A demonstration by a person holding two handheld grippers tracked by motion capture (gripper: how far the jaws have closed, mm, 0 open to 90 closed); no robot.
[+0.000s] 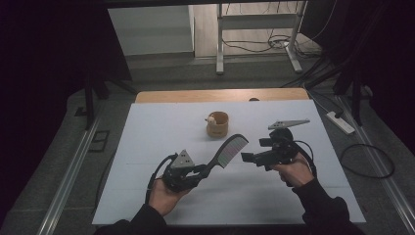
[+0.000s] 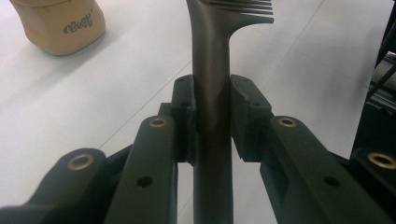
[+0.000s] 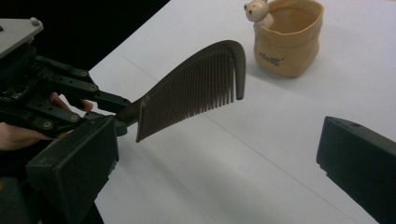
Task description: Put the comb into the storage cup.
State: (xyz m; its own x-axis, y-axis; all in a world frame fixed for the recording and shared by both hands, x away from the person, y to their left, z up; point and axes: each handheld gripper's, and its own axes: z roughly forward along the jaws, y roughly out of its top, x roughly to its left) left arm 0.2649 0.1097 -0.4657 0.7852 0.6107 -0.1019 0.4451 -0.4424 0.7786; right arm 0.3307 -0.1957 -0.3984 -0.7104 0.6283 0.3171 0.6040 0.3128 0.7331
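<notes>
Clearly the left gripper (image 1: 199, 169) had the comb (image 1: 228, 150) clamped by its handle: in the left gripper view the pads pressed on both sides of the dark handle (image 2: 212, 93), which ran straight up between the jaws, with the teeth (image 2: 243, 11) starting just beyond the grip. From the high view the comb was held off the desk (image 1: 147, 147), slanting up and away from the person toward the middle of the white surface, its toothed edge facing the right gripper (image 1: 248, 157). That gripper stood wide apart and had nothing in it; in the right gripper view its two black pads (image 3: 74, 154) framed the comb from either side without touching it, and it was aimed roughly at the comb's teeth (image 3: 196, 88).

The tan cloth pouch (image 1: 218, 124), with a small bear figure (image 1: 211, 119) at its rim, stood upright farther back on the desk, well apart from both grippers.

The step looked like a hand-over or a two-handed steadying of the comb. To do it well, the right gripper would have needed to close on the solid spine along the curved back, not on the thin teeth, which could bend or let the comb slip. The left grip had to hold firm until the right pads were seated, and the approach wanted to be slow and square to the comb's flat side. If the pouch was the goal, the comb would go in handle or tip first, held upright.
</notes>
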